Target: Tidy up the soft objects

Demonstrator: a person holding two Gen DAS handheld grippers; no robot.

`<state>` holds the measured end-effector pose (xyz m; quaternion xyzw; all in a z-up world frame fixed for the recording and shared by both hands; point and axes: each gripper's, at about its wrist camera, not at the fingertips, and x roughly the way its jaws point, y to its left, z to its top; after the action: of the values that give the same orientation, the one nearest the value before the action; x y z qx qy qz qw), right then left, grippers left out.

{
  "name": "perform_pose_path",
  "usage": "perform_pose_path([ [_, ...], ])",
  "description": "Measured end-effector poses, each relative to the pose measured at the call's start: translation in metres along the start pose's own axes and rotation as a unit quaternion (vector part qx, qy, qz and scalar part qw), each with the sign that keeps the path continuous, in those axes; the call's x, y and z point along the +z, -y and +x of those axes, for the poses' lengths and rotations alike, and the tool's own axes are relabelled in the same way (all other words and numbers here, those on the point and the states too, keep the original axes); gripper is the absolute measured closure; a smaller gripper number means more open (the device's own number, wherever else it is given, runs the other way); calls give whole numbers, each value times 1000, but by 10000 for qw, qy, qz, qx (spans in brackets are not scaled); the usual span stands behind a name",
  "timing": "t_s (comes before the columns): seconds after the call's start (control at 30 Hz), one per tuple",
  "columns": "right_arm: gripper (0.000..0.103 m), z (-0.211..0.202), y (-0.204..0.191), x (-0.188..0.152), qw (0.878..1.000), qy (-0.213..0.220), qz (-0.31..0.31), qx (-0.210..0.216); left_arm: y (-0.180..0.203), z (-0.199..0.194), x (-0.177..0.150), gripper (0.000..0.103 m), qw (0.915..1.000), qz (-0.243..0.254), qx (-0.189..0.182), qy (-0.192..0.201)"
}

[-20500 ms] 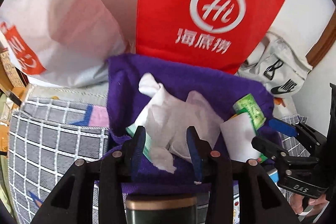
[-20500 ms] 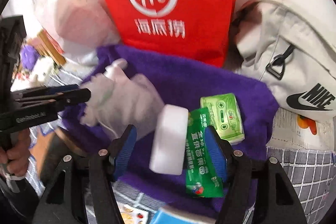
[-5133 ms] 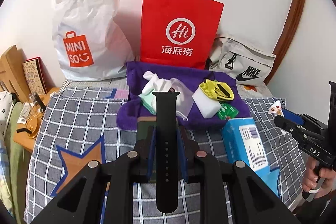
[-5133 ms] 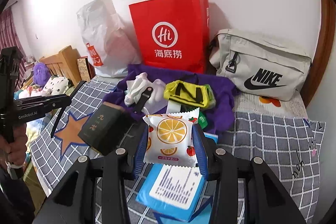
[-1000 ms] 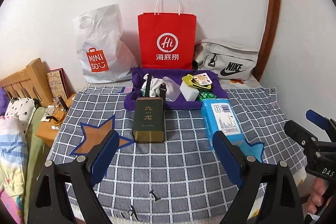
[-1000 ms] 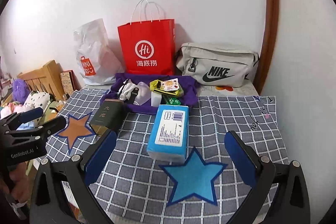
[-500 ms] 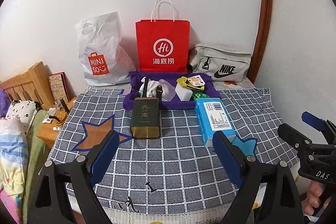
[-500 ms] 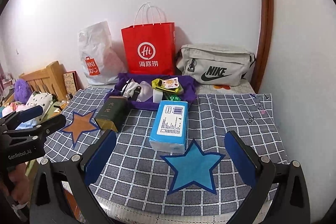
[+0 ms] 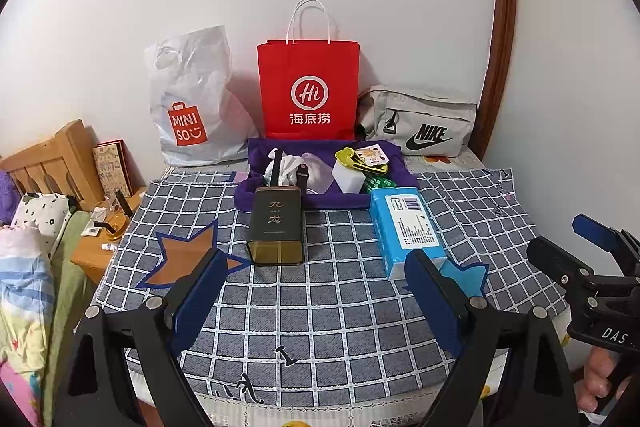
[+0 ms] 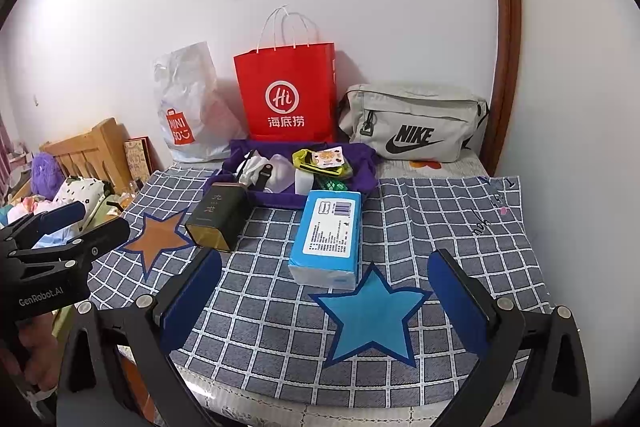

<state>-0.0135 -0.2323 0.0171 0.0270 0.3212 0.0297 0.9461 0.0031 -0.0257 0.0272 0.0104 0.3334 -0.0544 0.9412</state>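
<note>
The left gripper (image 9: 316,277) has its blue-padded fingers (image 9: 198,289) spread wide apart over the checked cloth (image 9: 332,311), gripping nothing. The right gripper (image 10: 326,285) is likewise splayed wide and empty, above a blue star patch (image 10: 370,315). At twelve o'clock from the left gripper a dark green box (image 9: 276,227) lies on the cloth; at one o'clock lies a blue tissue pack (image 9: 406,229). Beyond both, at twelve o'clock, the purple towel (image 9: 396,167) holds the soft things: crumpled white tissue (image 9: 289,165), a white sponge block (image 9: 347,179), a yellow pouch (image 9: 352,159) and a black strap (image 9: 302,177). Behind it stand a red paper bag (image 9: 308,91), a white plastic bag (image 9: 192,99) and a grey pouch (image 9: 420,123).
</note>
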Motion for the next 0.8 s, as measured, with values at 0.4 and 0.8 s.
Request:
perform_pose_path([
  [0.4,1,-1,0,0,10000,2,-2,-1,0,-1,0,13,10000,15,-17,6],
  [0.8,1,-2,0,-1,10000,6,-6,-3,0,-1,0,13,10000,12,-13,6],
])
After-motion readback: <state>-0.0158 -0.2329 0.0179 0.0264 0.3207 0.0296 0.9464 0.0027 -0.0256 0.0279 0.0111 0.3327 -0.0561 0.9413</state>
